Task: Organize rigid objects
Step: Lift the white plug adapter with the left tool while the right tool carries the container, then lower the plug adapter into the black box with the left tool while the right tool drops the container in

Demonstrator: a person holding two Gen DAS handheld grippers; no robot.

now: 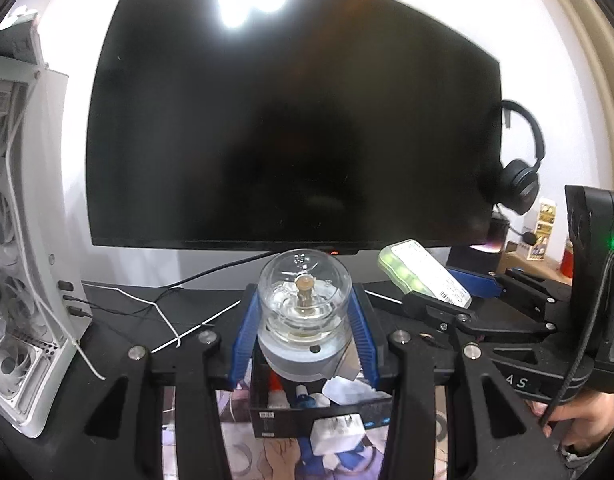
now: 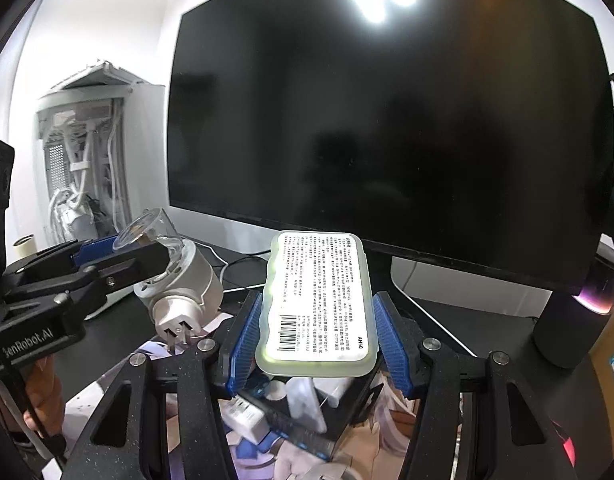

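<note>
My left gripper [image 1: 305, 332] is shut on a plug-in night light [image 1: 305, 312] with a clear glass dome and a grey base; its blue pads press the base from both sides. The same night light [image 2: 179, 276] shows at the left of the right wrist view, held up with its plug prongs toward the camera. My right gripper [image 2: 315, 340] is shut on a pale green case [image 2: 321, 304] with a white printed label and barcode. That green case [image 1: 425, 276] also appears at the right of the left wrist view. Both objects hang above a black box [image 1: 319, 412] of small items.
A large dark monitor [image 1: 291, 120] fills the background on a black desk [image 1: 195, 304]. A white computer case [image 1: 23, 240] stands at the left with loose cables. Headphones [image 1: 521, 176] hang at the monitor's right edge. A dark cylindrical speaker [image 2: 575, 320] stands at the right.
</note>
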